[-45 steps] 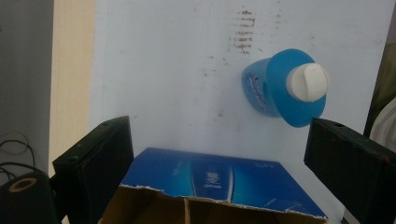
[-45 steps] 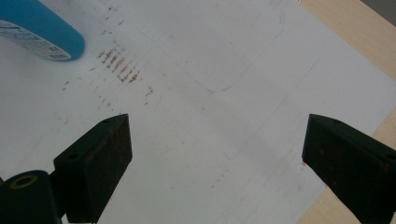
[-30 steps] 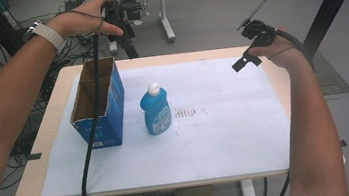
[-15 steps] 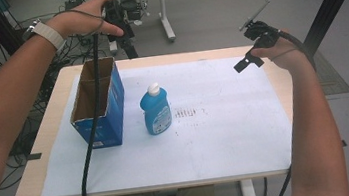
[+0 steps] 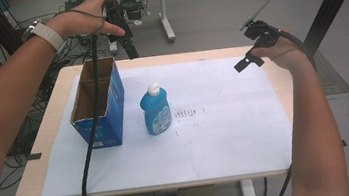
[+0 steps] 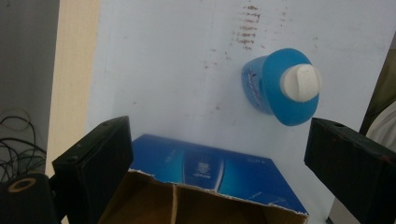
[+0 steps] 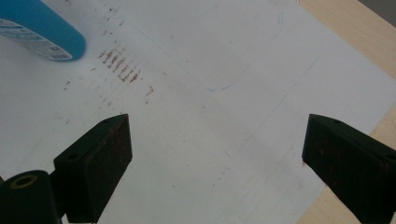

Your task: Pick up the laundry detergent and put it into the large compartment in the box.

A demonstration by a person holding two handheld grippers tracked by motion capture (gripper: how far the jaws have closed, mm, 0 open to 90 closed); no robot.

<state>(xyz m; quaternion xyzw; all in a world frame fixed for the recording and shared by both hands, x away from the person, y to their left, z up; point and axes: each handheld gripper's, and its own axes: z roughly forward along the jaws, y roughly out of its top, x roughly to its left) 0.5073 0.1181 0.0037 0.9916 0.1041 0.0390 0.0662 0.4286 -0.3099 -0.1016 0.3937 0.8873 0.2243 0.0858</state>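
Observation:
A blue bottle [image 5: 156, 110] with a white cap stands upright on the white sheet [image 5: 226, 122], just right of an open blue cardboard box [image 5: 99, 104]. The left gripper view looks down on the bottle [image 6: 282, 87] and the box's near edge [image 6: 205, 170]. My left gripper [image 5: 123, 33] hangs high above the table's far edge behind the box, open and empty [image 6: 219, 172]. My right gripper [image 5: 248, 61] hovers over the sheet's far right corner, open and empty [image 7: 215, 168]. The bottle's base [image 7: 39, 32] shows at the upper left of the right gripper view.
The wooden table [image 5: 54, 123] borders the sheet on all sides. A patch of brown smudges [image 5: 188, 112] marks the sheet right of the bottle. Cables and a table leg [image 5: 164, 13] lie on the floor beyond the far edge. A black post [image 5: 332, 3] rises at far right.
The right gripper has drifted slightly toward the right and far edge. The left gripper, box and bottle have stayed put.

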